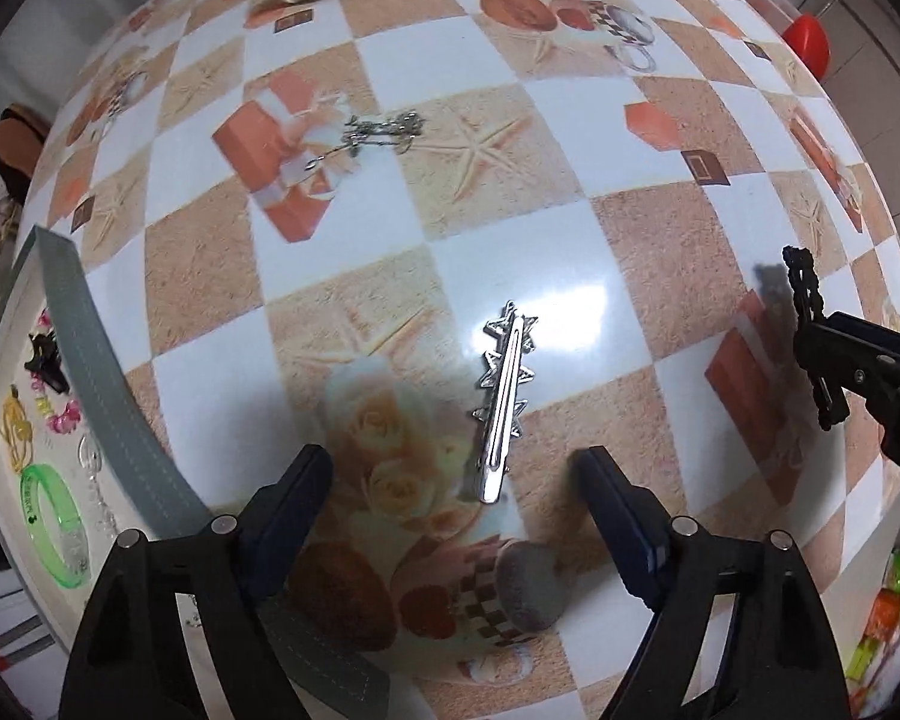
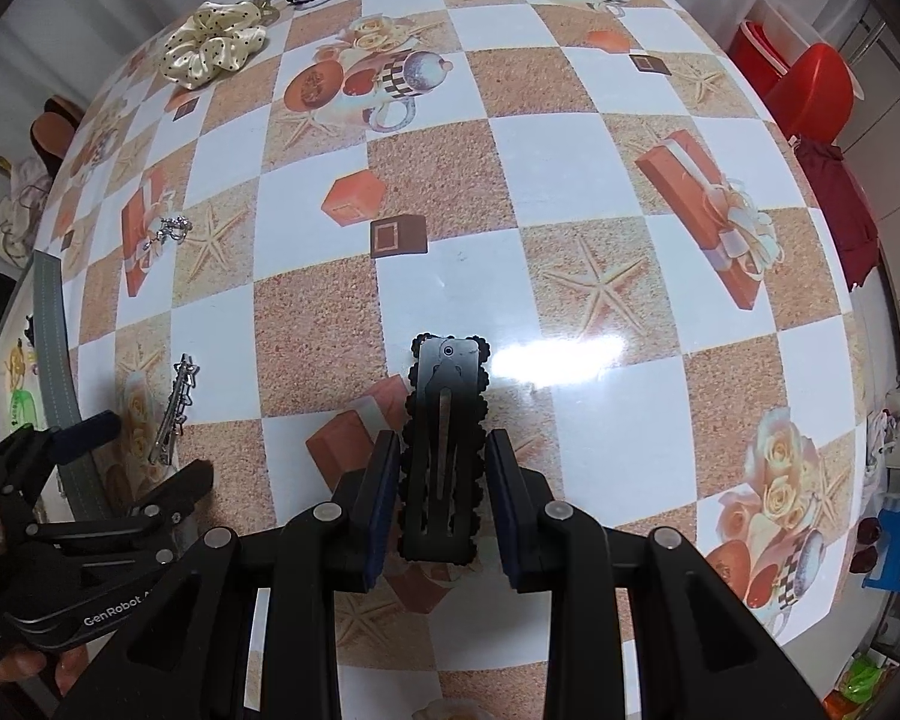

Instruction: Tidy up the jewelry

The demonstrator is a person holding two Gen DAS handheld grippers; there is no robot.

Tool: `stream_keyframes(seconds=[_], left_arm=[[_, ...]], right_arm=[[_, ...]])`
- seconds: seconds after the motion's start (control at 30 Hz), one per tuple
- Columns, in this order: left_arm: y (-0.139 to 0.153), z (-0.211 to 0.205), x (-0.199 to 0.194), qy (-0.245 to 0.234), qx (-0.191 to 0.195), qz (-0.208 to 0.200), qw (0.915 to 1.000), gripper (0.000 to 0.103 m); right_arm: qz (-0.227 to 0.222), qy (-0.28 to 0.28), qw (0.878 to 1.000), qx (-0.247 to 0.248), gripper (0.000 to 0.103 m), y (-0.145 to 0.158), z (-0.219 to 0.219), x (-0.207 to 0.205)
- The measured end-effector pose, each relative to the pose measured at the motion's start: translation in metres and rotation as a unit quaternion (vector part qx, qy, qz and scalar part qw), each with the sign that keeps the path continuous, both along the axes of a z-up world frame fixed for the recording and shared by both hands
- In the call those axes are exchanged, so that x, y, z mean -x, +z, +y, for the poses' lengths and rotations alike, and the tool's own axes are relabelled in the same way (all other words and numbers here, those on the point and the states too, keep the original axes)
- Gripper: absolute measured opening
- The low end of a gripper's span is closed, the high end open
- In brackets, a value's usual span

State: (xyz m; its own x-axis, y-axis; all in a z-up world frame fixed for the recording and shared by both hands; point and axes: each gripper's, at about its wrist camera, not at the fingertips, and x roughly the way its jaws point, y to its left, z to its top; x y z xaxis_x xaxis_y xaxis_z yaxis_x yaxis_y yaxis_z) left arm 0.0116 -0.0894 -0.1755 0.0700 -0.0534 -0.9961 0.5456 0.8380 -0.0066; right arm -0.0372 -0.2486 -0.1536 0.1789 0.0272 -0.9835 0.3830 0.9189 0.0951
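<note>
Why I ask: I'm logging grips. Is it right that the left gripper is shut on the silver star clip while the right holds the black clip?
Not quite. The left gripper is open, its fingers either side of the silver star clip lying on the table, as the left wrist view shows. The right gripper does hold the black clip.

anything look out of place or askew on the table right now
Nothing damaged or spilled. Loose pieces lie scattered outside the tray: a silver hair clip between the open left gripper fingers, tangled silver earrings farther off, and a cream scrunchie at the far edge.

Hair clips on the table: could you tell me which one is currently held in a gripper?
The black scallop-edged snap clip, pinched between the right gripper fingers. The silver star-studded clip lies free on the tablecloth between the open left gripper fingers.
</note>
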Motion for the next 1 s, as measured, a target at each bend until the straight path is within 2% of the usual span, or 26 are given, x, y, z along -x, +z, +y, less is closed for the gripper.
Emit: stream_keyframes(seconds=[0.17,0.23,0.27,0.3,0.33,0.37,0.63,1.0], left_arm=[[0.002,-0.005,0.0,-0.001,0.006,0.001,1.0,0.075],[0.004,-0.006,0.002,-0.006,0.01,-0.003,0.9999,0.064],[0.006,-0.006,0.002,-0.008,0.013,-0.005,0.9999,0.05],[0.008,-0.008,0.003,-0.012,0.016,-0.007,0.9998,0.03],[0.009,-0.008,0.004,-0.016,0.02,-0.004,0.9997,0.02],[0.012,-0.007,-0.002,-0.017,0.028,0.005,0.9995,0.015],[0.034,0.01,0.003,0.022,0.074,0.005,0.997,0.015],[0.072,0.06,0.002,0.083,0.098,-0.029,0.9913,0.015]], right_arm=[[0.002,0.003,1.0,-0.003,0.032,0.005,-0.001,0.0],[0.001,0.004,1.0,-0.002,0.032,0.007,0.0,-0.001],[0.0,0.005,1.0,-0.002,0.032,0.009,0.0,0.0],[-0.001,0.006,1.0,-0.002,0.032,0.01,0.001,0.0],[-0.001,0.007,1.0,-0.002,0.032,0.011,0.002,0.0],[-0.001,0.007,1.0,-0.002,0.032,0.012,0.003,0.0],[-0.005,0.017,1.0,-0.007,0.032,0.021,0.011,-0.002],[-0.026,0.042,0.999,-0.018,0.032,0.045,0.034,-0.012]])
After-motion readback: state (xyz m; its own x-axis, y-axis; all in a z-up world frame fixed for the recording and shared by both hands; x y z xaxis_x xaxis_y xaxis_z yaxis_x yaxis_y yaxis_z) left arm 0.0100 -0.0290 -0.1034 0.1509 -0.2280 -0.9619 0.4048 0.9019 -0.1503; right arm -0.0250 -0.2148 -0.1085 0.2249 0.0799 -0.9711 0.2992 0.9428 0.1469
